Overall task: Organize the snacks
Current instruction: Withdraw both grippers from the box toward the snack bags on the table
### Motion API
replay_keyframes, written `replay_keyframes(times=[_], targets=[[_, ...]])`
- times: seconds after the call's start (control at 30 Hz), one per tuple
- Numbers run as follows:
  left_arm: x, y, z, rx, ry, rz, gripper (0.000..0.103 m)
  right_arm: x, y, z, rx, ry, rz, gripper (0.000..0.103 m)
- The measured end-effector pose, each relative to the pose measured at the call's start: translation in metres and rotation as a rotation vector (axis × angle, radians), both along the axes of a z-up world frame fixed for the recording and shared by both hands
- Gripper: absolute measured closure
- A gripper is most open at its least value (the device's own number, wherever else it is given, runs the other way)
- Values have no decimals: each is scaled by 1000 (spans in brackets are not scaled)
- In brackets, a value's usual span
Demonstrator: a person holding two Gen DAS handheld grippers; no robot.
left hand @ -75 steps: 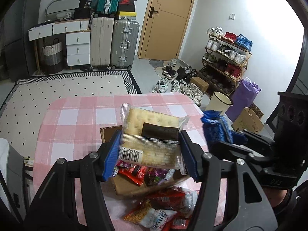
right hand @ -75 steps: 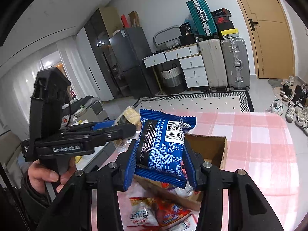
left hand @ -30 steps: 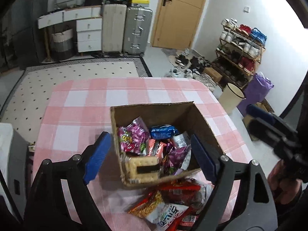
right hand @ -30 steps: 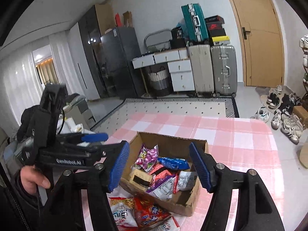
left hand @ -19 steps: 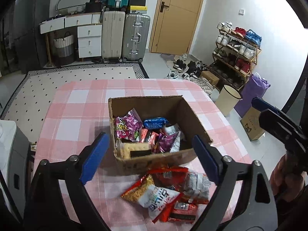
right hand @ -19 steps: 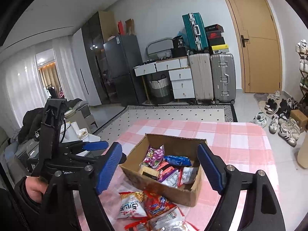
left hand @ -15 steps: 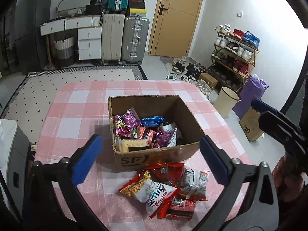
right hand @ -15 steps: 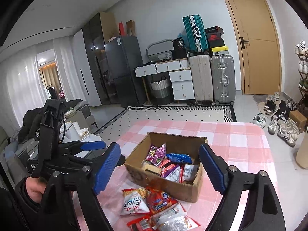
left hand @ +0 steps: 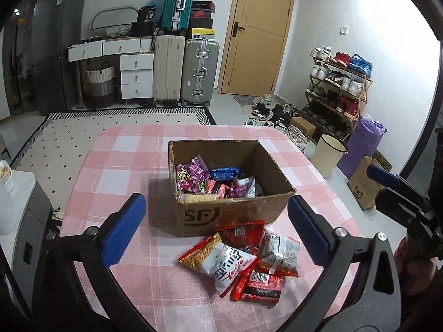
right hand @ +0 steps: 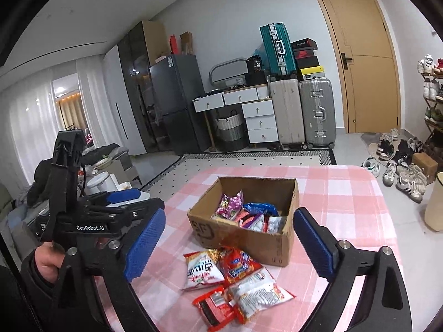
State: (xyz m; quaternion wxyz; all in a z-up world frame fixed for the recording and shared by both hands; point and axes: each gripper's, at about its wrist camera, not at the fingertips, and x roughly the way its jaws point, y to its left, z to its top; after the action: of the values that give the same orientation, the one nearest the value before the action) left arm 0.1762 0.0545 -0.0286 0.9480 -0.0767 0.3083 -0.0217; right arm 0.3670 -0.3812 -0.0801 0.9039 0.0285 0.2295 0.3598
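An open cardboard box (left hand: pixel 249 213) (right hand: pixel 249 240) stands mid-table, with several snack packets (left hand: pixel 216 179) (right hand: pixel 243 215) inside, among them a cracker pack and a blue packet. In front of the box lies a heap of loose snack packets (left hand: pixel 235 260) (right hand: pixel 229 276), red, orange and white. My left gripper (left hand: pixel 216 199) is open and empty, held back from the box above the near table edge. The right gripper (right hand: pixel 229 213) also hangs back on the box's right; its jaws are opening, with nothing between them. A hand holds the left gripper (right hand: pixel 138 200) at the left of the right wrist view.
The table wears a pink checked cloth (left hand: pixel 124 171). A white appliance (left hand: pixel 16 193) stands at its left side. On the floor to the right are a cream bin (left hand: pixel 329 155), a purple bag and a shoe rack (left hand: pixel 337 88). Suitcases (left hand: pixel 185 72) and drawers line the far wall.
The left gripper let go of the cracker pack and the right one of the blue packet; both now lie in the box. Both grippers drew back from the box and their jaws widened.
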Motion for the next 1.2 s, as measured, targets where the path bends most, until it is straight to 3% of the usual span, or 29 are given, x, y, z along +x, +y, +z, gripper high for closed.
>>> replay_keyframes(times=[0.43,0.77,1.2], targets=[[-38,-11,-29,-23,5,-16,1,-11,-5,-30,-18,61,1,4],[-48,-8,-64,-47,72,-10,1,-11,-2,-71,-23,149,1,3],[-50,-4,-95,-71,119,-16,1,-32,13,-124,-49,232,140,3]])
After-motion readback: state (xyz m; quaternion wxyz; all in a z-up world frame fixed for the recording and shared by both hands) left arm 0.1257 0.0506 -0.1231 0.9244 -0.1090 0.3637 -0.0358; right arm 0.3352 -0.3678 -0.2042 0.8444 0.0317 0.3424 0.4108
